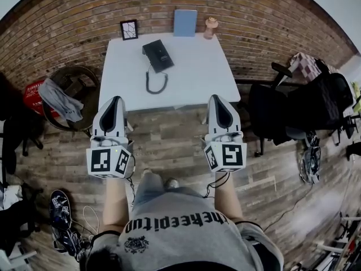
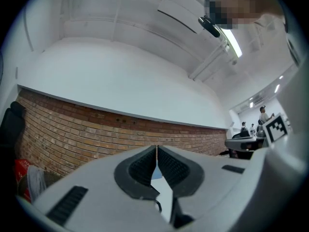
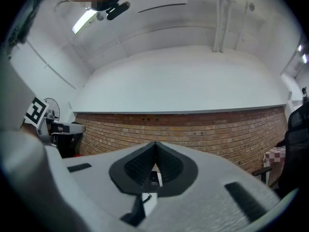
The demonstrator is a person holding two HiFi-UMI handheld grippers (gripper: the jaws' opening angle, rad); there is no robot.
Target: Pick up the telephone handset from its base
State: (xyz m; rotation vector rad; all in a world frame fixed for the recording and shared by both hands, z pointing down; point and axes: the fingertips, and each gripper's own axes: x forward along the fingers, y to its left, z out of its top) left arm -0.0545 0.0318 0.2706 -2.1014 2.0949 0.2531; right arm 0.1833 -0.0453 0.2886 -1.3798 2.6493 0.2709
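Note:
The black telephone [image 1: 158, 55], its handset lying on the base, sits on the far middle of a white table [image 1: 192, 75]. Its coiled cord [image 1: 156, 83] loops toward the table's front edge. My left gripper [image 1: 117, 99] and right gripper [image 1: 216, 97] hover in front of the table's near edge, well short of the phone, both pointing at it. Each is shut with nothing held. In the left gripper view the left gripper [image 2: 157, 149] has its pads meeting. In the right gripper view the right gripper [image 3: 155, 144] is likewise shut, and the phone [image 3: 154, 178] shows small through the gap below.
A small picture frame [image 1: 129, 29], a blue board [image 1: 185, 22] and a pinkish figure [image 1: 211, 27] stand at the table's back against the brick wall. A round basket with grey cloth [image 1: 67, 97] sits left of the table. A black office chair [image 1: 271, 117] stands to the right.

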